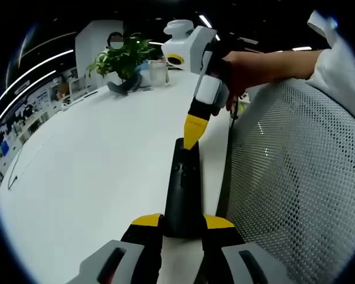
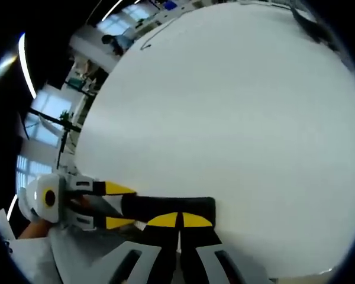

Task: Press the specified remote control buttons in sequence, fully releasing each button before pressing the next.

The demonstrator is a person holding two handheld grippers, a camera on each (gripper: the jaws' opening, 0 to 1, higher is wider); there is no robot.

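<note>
The left gripper (image 1: 183,225) clamped the black remote's (image 1: 182,189) near end (on the white table (image 1: 94,165)) while the right gripper's (image 2: 178,220) closed, empty tips pressed its far end.

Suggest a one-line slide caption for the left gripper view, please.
Left tool clamps the black remote on the white table while the right tool touches its far end.

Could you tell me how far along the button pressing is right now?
Done: the left gripper clamps the remote on the table. In hand: the right gripper, jaws together, has its tip on the remote's far end, apparently mid-press. Left: releasing it and any later buttons; which ones are already pressed isn't visible.
</note>
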